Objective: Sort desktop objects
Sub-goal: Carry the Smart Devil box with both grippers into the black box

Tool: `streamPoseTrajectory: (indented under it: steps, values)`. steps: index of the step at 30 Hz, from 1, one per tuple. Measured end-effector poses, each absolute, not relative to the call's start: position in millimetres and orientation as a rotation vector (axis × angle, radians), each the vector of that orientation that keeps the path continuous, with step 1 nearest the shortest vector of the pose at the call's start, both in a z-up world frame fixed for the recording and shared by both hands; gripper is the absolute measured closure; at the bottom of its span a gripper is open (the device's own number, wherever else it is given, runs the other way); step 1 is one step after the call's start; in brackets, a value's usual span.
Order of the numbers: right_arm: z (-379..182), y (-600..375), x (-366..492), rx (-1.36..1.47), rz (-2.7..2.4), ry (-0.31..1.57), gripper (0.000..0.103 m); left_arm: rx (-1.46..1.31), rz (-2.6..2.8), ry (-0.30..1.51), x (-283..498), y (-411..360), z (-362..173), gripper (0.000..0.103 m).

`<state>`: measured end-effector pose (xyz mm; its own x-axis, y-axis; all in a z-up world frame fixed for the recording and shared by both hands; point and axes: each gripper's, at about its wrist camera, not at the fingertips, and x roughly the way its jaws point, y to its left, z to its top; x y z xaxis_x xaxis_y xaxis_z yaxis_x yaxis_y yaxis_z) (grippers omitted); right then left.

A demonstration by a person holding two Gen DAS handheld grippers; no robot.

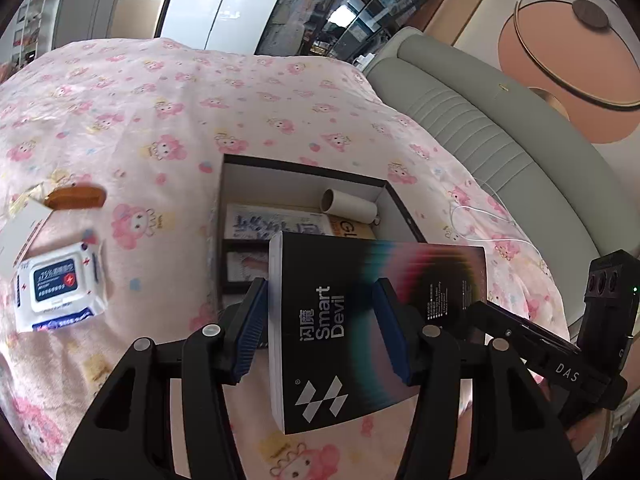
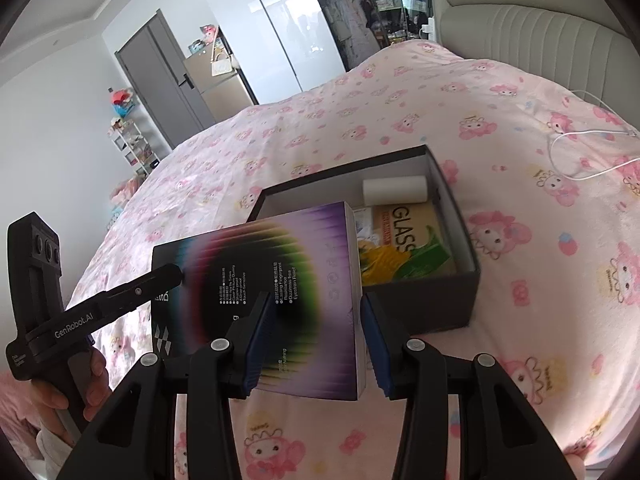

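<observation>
On the bed (image 1: 280, 92), left to right: wipes pack (image 1: 60, 284), then open storage box (image 2: 460, 300). Above the box's near edge, Smart Devil box (image 1: 320, 340) clamped at opposite ends by left gripper (image 1: 320, 332) and right gripper (image 2: 316, 340), fingers half-spread.

A pink cartoon-print bedsheet (image 1: 240, 112) covers the bed; a grey padded headboard (image 1: 480, 128) runs along its edge. A white cable (image 2: 580, 152) lies looped on the sheet; a grey door (image 2: 160, 80) stands beyond.

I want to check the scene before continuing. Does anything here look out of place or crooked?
Yes. A wipes pack, a brown item and a white cable lie loose on the bedspread, outside the storage box. Nothing looks spilled or damaged.
</observation>
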<state>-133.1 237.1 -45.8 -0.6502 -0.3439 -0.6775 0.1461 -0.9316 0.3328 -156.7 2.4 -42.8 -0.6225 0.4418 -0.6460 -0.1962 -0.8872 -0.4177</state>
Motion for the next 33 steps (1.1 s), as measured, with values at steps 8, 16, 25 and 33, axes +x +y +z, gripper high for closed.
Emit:
streamPoseTrajectory:
  steps: [8, 16, 25, 33]
  values:
    - [-45, 252, -153, 1.131, -2.617, -0.372, 0.063, -1.105, 2.521, -0.403, -177, 18, -37, 0.048]
    - [-53, 258, -173, 1.151, -2.613, -0.383, 0.063, -1.126, 2.512, -0.416, -198, 21, -49, 0.048]
    - [-81, 260, -221, 1.246, -2.603, -0.367, 0.063, -1.198, 2.503, -0.45, -248, 25, -86, 0.048]
    - [-107, 260, -261, 1.346, -2.593, -0.353, 0.063, -1.309, 2.463, -0.514, -287, 23, -121, 0.048]
